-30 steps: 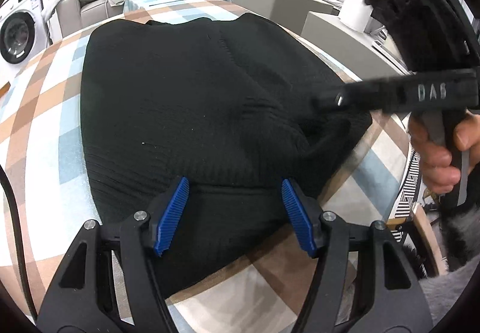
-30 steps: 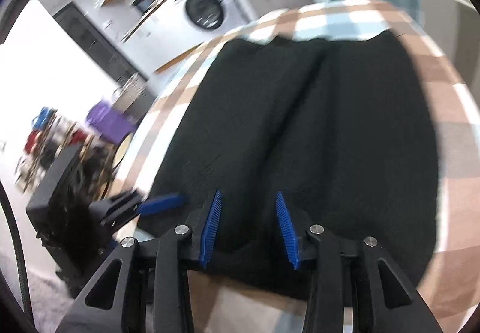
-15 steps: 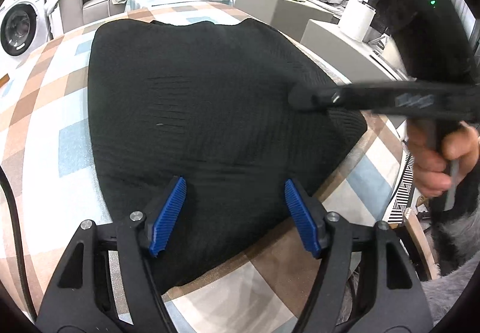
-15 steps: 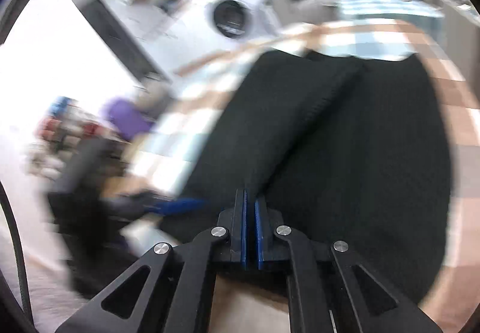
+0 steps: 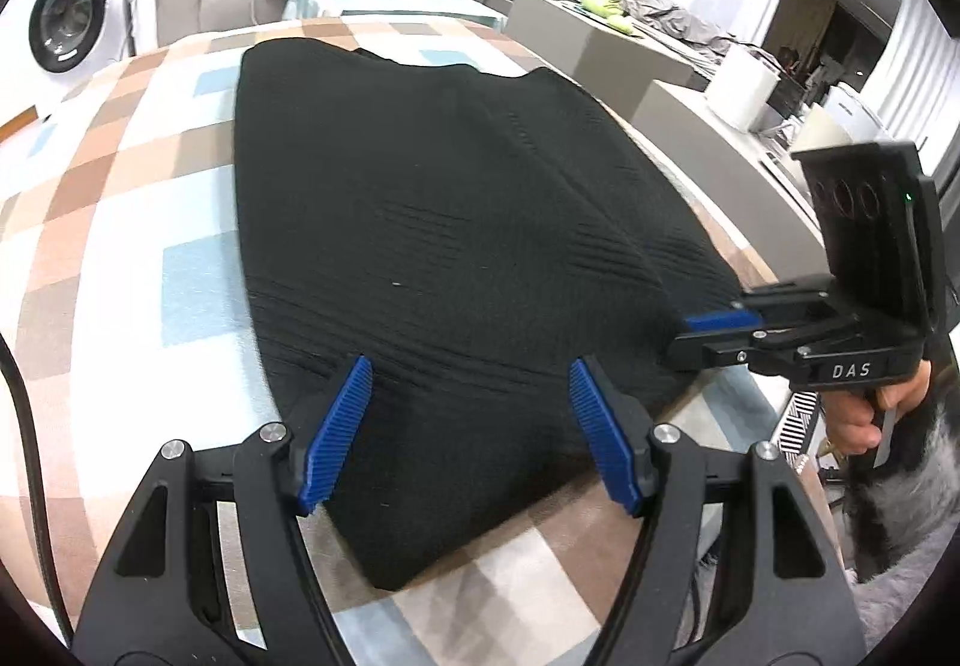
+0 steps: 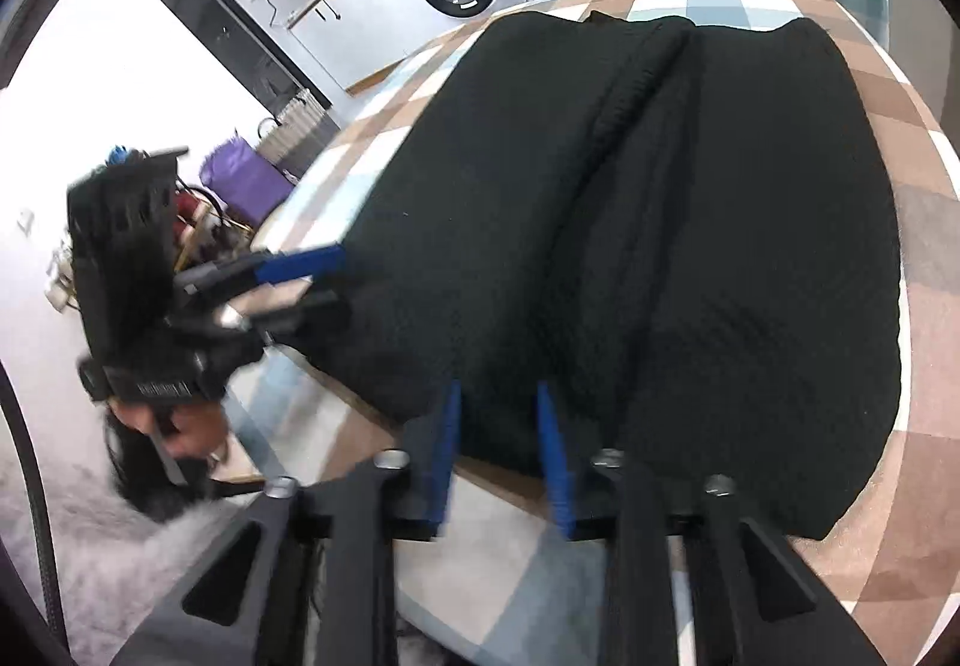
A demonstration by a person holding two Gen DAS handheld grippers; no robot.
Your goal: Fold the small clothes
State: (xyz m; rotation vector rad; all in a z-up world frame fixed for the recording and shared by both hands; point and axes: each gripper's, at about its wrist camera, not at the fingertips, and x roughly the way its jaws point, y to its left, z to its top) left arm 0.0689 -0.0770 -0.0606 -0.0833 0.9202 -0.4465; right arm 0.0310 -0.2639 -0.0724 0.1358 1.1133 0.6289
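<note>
Right gripper (image 6: 498,450) fingers reopened, releasing the black garment (image 6: 660,246).

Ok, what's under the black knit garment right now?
The black knit garment lies on a checked tablecloth, visible around its edges. Whatever is beneath its middle is covered.

black knitted garment (image 5: 456,222): flat on checked-cloth table (image 5: 120,198), reaching its near edge | left gripper (image 5: 468,432): over garment's near hem | right gripper (image 5: 708,333): at garment's right edge | white washing machine (image 5: 66,18): beyond table's far-left corner
</note>
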